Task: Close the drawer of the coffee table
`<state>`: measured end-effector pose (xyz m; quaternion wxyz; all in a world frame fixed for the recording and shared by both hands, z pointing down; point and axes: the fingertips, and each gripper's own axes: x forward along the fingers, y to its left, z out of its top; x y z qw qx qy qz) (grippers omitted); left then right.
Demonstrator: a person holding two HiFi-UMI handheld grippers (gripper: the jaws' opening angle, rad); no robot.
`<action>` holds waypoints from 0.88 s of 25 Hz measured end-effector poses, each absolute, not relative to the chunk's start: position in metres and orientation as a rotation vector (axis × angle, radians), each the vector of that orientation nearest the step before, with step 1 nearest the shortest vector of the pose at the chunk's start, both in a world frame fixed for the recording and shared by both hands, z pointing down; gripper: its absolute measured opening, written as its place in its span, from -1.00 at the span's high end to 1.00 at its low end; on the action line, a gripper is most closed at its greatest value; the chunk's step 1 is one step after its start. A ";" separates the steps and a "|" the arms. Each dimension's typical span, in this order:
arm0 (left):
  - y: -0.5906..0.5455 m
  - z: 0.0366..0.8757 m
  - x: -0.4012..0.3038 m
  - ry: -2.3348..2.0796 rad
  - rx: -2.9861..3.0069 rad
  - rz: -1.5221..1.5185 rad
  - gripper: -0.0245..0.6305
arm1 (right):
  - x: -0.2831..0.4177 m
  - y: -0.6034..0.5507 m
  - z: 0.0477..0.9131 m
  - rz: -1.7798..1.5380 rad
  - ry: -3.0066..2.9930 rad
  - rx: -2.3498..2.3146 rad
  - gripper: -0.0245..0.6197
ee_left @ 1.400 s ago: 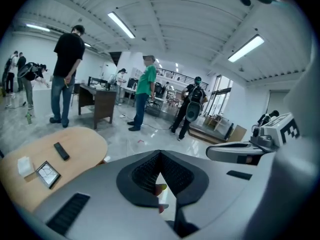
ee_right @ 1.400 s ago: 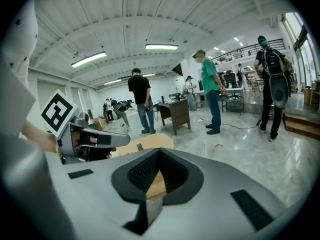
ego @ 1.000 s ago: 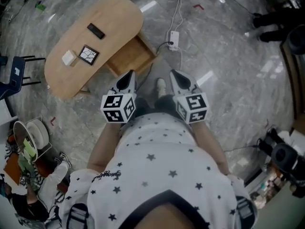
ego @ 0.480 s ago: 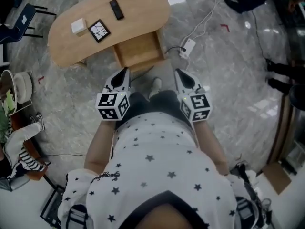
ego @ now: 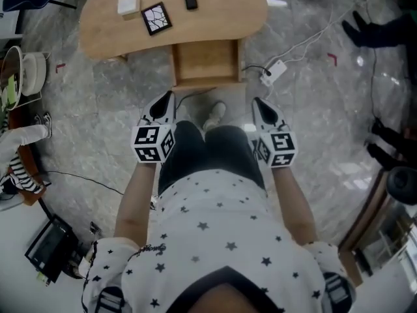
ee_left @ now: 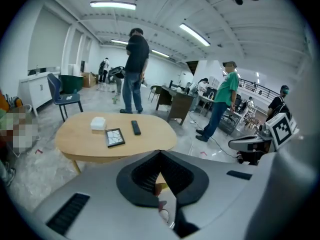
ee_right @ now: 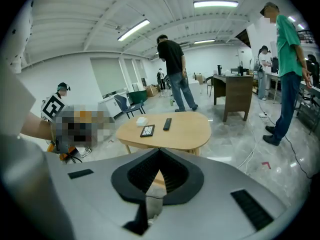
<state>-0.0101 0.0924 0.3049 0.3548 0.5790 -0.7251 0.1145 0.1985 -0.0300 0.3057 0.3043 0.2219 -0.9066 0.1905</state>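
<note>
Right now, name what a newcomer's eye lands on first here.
The wooden coffee table sits at the top of the head view, its drawer pulled out toward the person. Just below, the left hand-held gripper and right hand-held gripper, both shut and empty, flank the person's legs short of the drawer.

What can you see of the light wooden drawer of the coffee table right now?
The light wooden drawer is a shallow, open-topped box of the same pale wood as the oval coffee table. It stands pulled out from under the tabletop's near edge toward the person, level, and its inside looks empty. Nothing touches it.
</note>
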 end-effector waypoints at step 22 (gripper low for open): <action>0.144 0.540 -0.060 -1.811 1.304 0.424 0.90 | 0.216 -0.063 0.534 0.531 -2.228 0.575 0.90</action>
